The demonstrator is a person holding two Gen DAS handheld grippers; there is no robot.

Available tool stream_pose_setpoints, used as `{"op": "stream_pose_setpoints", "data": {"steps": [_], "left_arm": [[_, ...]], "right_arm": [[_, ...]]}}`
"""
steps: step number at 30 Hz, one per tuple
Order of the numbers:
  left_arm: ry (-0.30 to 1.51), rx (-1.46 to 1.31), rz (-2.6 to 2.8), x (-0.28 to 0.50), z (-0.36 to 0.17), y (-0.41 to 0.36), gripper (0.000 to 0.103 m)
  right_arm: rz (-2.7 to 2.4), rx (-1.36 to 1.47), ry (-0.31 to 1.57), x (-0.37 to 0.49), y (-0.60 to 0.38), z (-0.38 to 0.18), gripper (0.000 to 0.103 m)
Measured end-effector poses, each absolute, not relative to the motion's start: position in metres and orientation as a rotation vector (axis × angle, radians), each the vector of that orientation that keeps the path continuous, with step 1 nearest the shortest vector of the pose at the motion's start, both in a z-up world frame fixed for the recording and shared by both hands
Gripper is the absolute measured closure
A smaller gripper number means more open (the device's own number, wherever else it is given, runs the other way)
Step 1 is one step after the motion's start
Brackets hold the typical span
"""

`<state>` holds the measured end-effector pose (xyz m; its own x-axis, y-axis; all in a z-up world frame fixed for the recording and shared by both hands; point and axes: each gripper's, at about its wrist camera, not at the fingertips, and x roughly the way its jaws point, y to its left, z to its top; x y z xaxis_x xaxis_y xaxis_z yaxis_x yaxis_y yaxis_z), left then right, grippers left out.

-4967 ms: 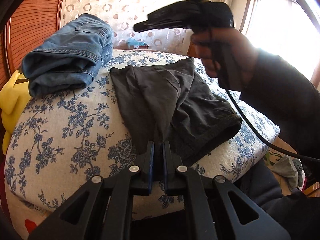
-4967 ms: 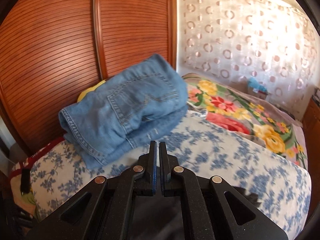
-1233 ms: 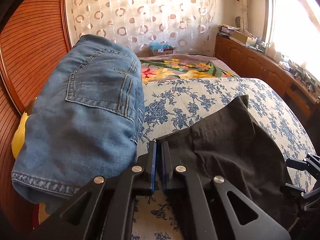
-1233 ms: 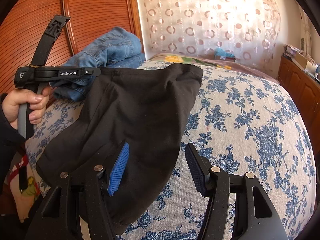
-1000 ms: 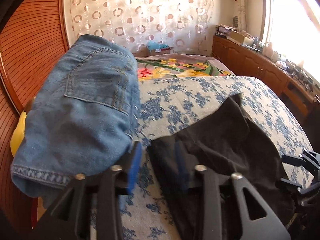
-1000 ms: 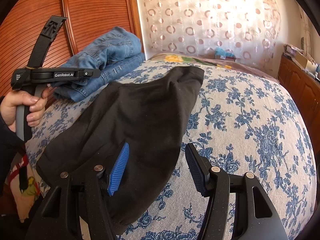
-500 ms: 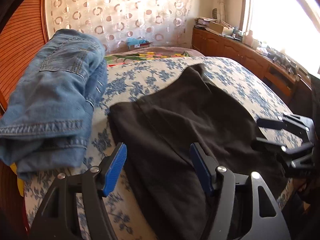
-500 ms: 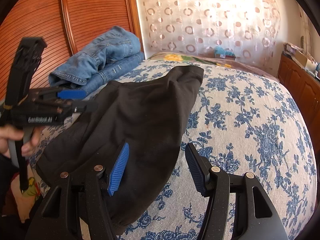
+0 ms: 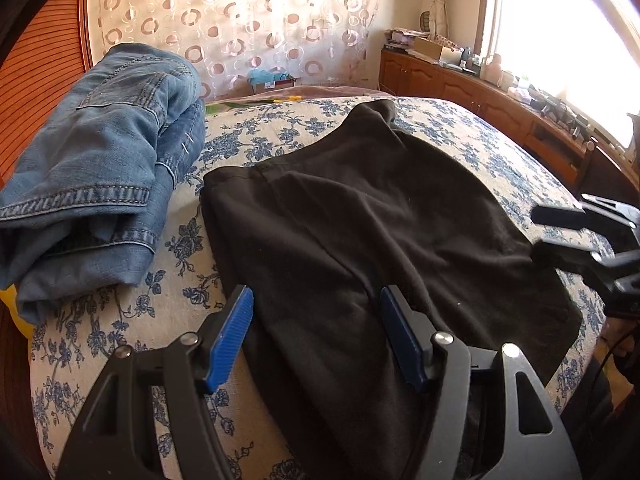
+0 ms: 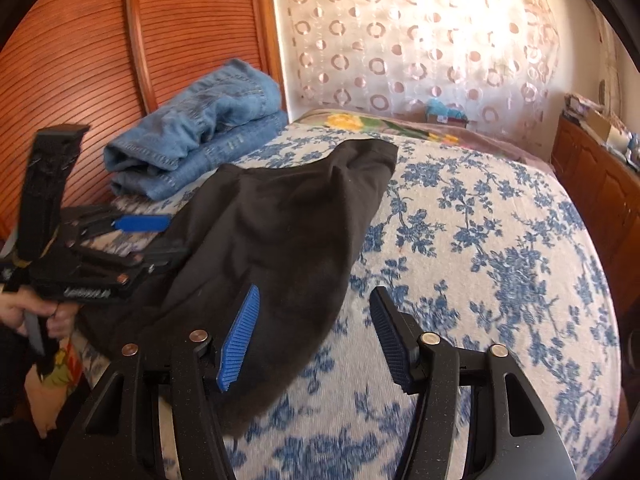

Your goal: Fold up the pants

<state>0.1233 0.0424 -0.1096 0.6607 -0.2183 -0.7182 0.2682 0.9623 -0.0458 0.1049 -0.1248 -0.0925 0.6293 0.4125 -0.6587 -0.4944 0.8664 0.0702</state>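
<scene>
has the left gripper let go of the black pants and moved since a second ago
Yes. The left gripper has opened and pulled back toward the near bed edge, away from the jeans. The black pants now lie loose between its open jaws.

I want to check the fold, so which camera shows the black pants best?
The left wrist view: the black pants fill the middle, sharp, with the hem and a seam visible. The right wrist view shows them at an angle and blurred, their near left edge behind the other hand-held gripper.

A blue-flowered bed cover [image 9: 248, 140] carries flattened black pants [image 9: 360, 232] beside folded blue jeans [image 9: 100, 168].
</scene>
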Motion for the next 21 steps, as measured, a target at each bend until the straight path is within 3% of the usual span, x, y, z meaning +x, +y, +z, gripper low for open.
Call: {"op": "stream_pose_setpoints", "data": {"steps": [9, 21], "left_arm": [[0.786, 0.056, -0.267, 0.118, -0.11, 0.044, 0.037], [0.769, 0.047, -0.254, 0.117, -0.11, 0.046, 0.037]], "right_arm": [[0.551, -0.148, 0.754, 0.06, -0.139, -0.094, 0.066], [0.591, -0.176, 0.773, 0.043, -0.126, -0.1, 0.077]]}}
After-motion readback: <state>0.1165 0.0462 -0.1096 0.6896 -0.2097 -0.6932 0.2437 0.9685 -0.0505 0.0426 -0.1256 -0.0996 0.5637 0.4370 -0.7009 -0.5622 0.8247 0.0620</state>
